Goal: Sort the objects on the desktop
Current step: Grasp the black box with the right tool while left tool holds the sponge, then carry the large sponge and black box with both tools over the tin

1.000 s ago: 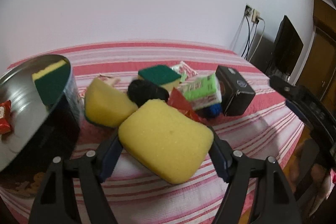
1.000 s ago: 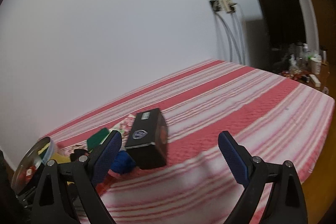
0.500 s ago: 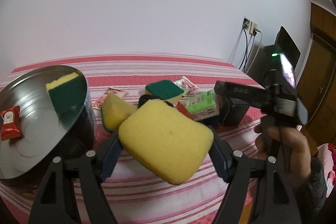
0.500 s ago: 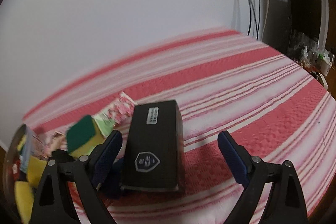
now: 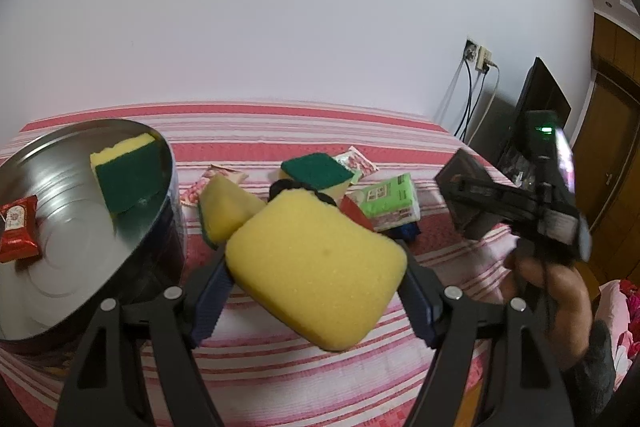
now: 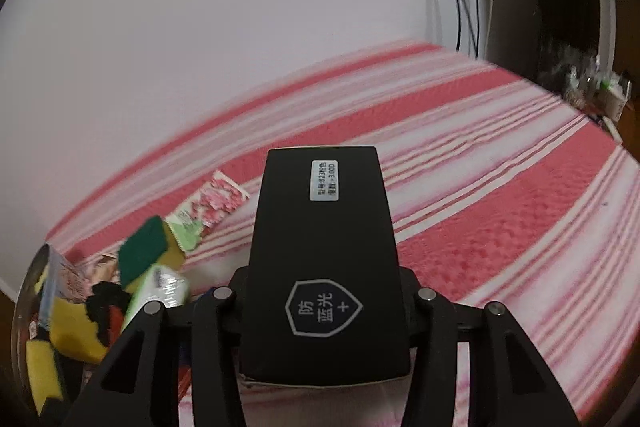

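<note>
Steel tin [image 5: 60, 187]: at my far left on the striped cloth [image 5: 280, 367]; green-backed scourer [image 5: 124, 175] and red sachet [image 5: 18, 227] inside
Left gripper [image 5: 316, 283]: I have its fingers pinching the yellow sponge [image 5: 316, 267], raised over the cloth
Pile: second scourer [image 5: 316, 169], green tissue pack [image 5: 390, 197], jumbled together
Right gripper [image 6: 324, 311]: my fingers clamp the black glasses case [image 6: 324, 267], lifted off the cloth

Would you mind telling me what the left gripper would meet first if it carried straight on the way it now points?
Probably the pile just ahead: the left gripper, shut on the big sponge, points at the yellow wedge sponge and a black item behind it. Depth is unclear.
</note>
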